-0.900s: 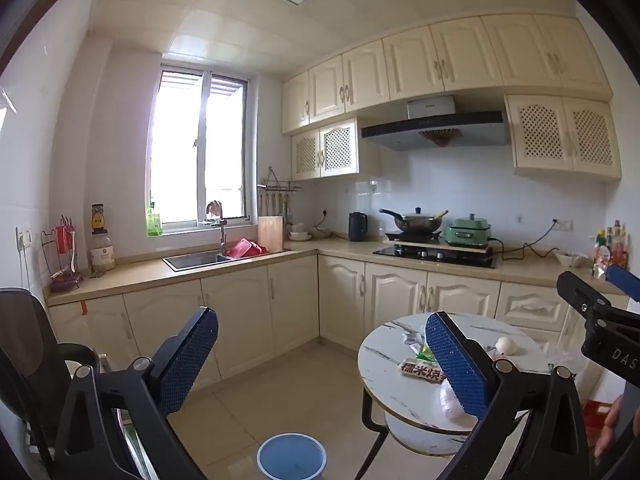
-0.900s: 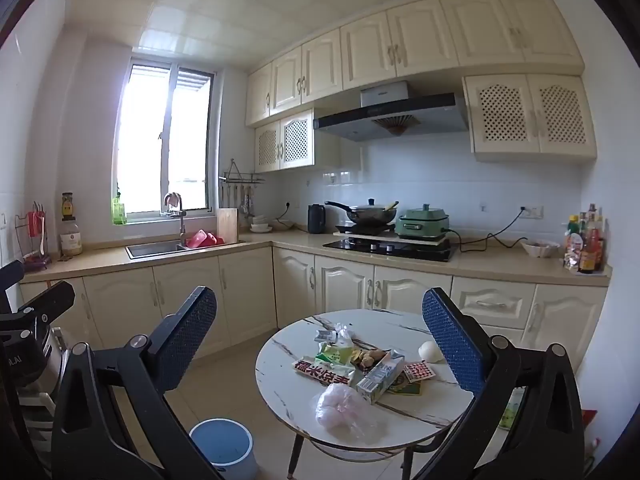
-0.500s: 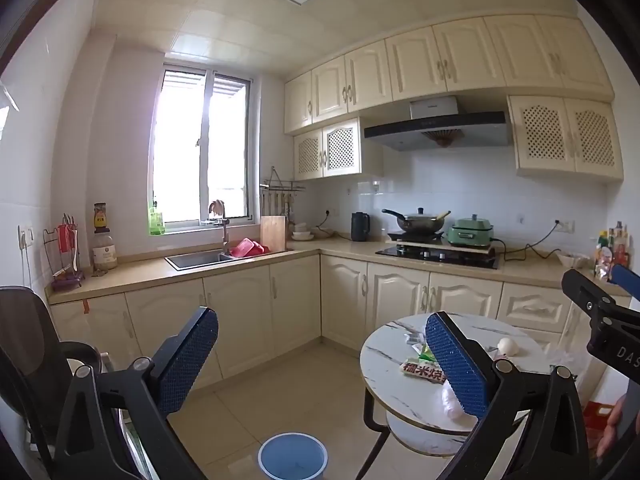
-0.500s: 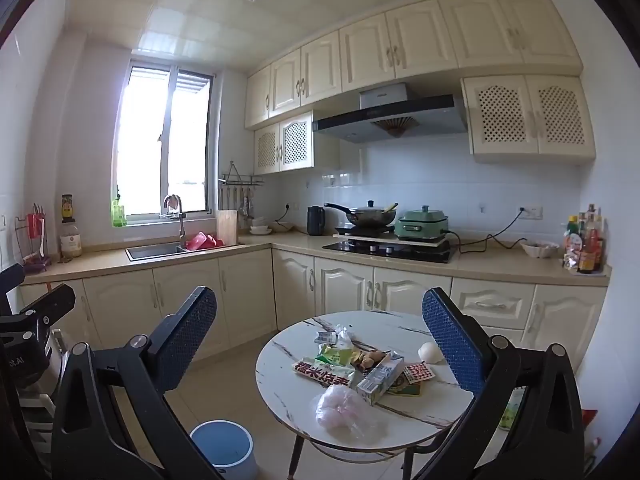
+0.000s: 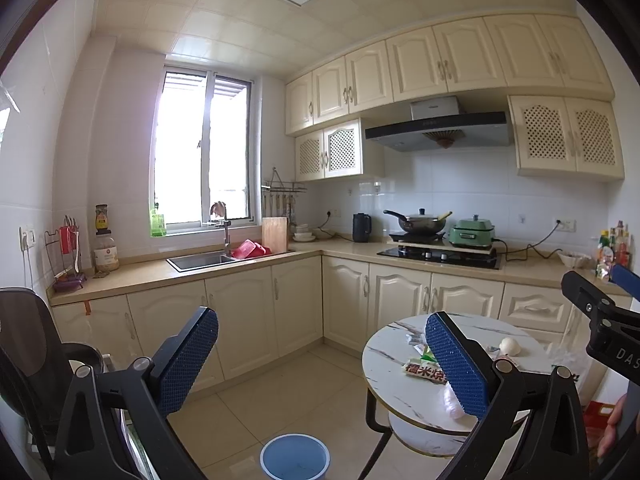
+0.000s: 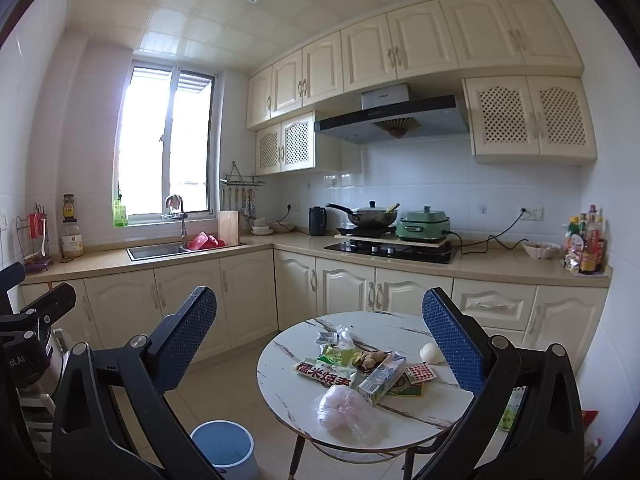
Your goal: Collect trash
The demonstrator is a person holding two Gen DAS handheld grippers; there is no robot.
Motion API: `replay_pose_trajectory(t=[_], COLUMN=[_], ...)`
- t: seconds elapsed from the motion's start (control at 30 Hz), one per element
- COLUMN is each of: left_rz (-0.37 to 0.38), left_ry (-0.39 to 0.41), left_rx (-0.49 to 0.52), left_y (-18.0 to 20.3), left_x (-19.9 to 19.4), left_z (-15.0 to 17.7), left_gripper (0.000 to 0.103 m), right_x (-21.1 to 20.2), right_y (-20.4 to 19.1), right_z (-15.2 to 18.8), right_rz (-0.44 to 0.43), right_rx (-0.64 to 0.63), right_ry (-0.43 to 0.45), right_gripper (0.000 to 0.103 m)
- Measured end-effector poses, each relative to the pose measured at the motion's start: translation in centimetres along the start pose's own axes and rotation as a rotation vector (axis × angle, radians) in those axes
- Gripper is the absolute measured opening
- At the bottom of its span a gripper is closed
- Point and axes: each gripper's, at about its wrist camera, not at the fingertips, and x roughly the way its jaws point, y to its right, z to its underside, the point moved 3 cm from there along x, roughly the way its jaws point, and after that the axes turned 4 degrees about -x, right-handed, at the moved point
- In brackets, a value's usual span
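The round marble-patterned surface [image 6: 400, 322] is the landmark: it stands ahead of and below both grippers, with the blue trash bin [image 6: 222, 446] on the floor just beside its left leg. The trash lies bunched on the middle and near part of that surface: a crumpled clear plastic bag [image 6: 344, 406] nearest the front edge, behind it a red-lettered snack wrapper [image 6: 325, 374] and a milk carton [image 6: 380, 378] whose long axis runs from the near edge back toward the right. The right gripper [image 6: 320, 332] faces the pile almost squarely, jaws spread wide with nothing between them. The left gripper [image 5: 322, 356] is just as wide and empty, but the surface sits off to its right, so the right hand looks better placed for the first pick.
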Motion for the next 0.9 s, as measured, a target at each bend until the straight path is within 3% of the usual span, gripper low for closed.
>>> replay_pose_trajectory(t=[0.9], left_rz=[-0.008], left_ry=[0.004], left_rx=[0.002], left_y=[0.07], left_x=[0.05], left_z=[0.18], left_gripper=[0.102], right_x=[0.24], right_y=[-0.44], right_z=[-0.03], right_rz=[-0.002], right_rx=[-0.009], right_ry=[0.0], right_gripper=[0.103])
